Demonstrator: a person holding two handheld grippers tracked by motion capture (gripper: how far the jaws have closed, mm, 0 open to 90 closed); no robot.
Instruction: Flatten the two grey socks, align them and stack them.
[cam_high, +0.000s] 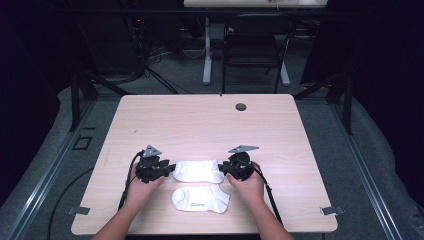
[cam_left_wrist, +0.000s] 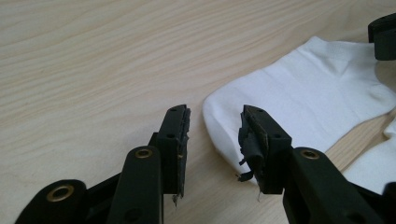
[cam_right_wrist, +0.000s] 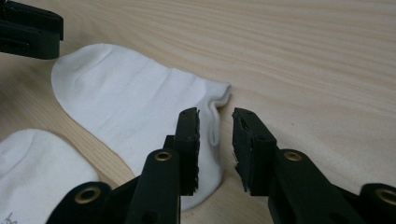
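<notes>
Two white ankle socks lie flat on the wooden table (cam_high: 200, 125). The far sock (cam_high: 197, 171) stretches between my two grippers; the near sock (cam_high: 200, 199), with small print on it, lies just in front of it. My left gripper (cam_high: 170, 167) is at the far sock's left end. In the left gripper view its jaws (cam_left_wrist: 215, 140) stand open, with the sock's (cam_left_wrist: 303, 98) rounded end on the table between them. My right gripper (cam_high: 224, 167) is at the other end, also open (cam_right_wrist: 215, 140), its left jaw over the sock's (cam_right_wrist: 130, 107) cuff edge. Neither pair of pads presses on cloth.
The near sock shows at the edge of both gripper views (cam_left_wrist: 373, 163) (cam_right_wrist: 37, 172). A round cable hole (cam_high: 241, 106) sits near the table's far edge. A black chair (cam_high: 252, 47) and floor cables stand beyond the table. Each gripper's cable trails back toward the front edge.
</notes>
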